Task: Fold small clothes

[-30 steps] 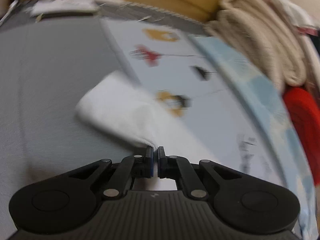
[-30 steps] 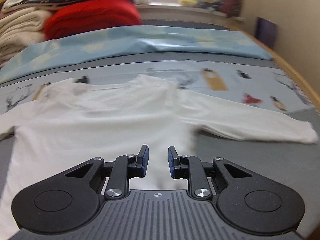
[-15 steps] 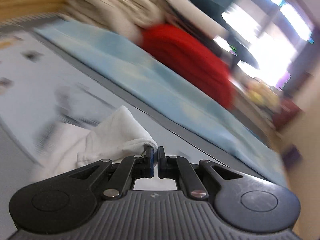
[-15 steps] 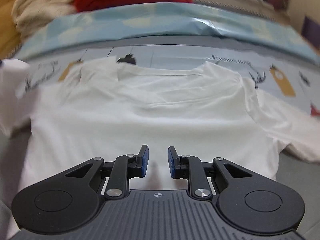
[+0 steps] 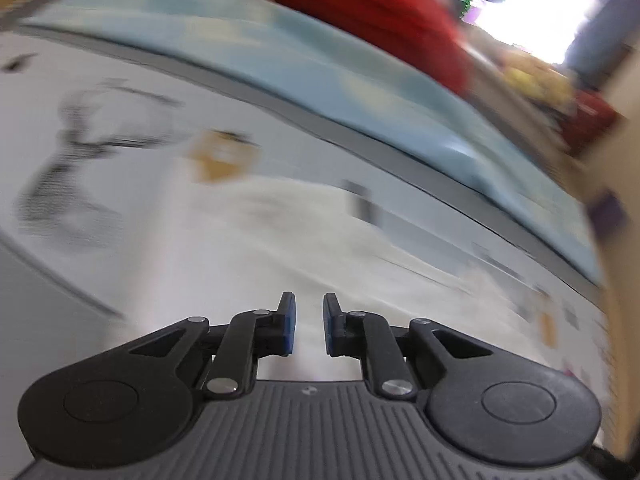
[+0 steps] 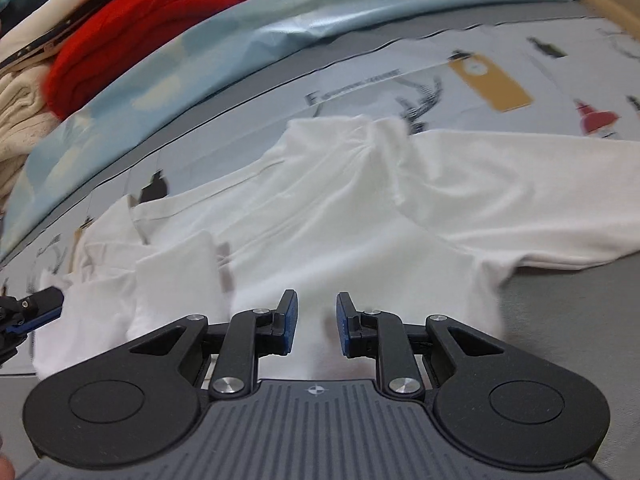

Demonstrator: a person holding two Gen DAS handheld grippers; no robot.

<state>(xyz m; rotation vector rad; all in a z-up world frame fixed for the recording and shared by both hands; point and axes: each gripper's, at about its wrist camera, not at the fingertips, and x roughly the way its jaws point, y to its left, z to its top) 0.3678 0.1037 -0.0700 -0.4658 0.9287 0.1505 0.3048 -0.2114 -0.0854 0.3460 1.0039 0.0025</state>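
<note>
Nearest the right-hand two-finger gripper (image 6: 312, 322), the white long-sleeved cotton shirt (image 6: 340, 216) lies flat on the grey printed bed sheet (image 6: 568, 304), its body directly under and ahead of the blue-padded fingertips. The shirt's long axis, hem to collar, runs from 6 o'clock toward 12 o'clock in the right wrist view. The jaws stand a little apart with nothing clamped; shirt fabric shows through the gap, but the pads do not press on it.

At 9 o'clock, the folded-in left sleeve (image 6: 176, 276) rests on the shirt body. The left-hand two-finger gripper (image 5: 306, 322) appears at the left edge of the right wrist view, just beside that sleeve. Its jaws have just been opening, and the left wrist view shows a clear gap with no cloth between them.

At 2 o'clock, the unfolded right sleeve (image 6: 540, 200) extends away from the body toward 3 o'clock. The right gripper is the nearer one to it, so this sleeve is judged the next fold.

Farther off, at 11 o'clock, lies a red folded knitted garment (image 6: 132, 28).
</note>
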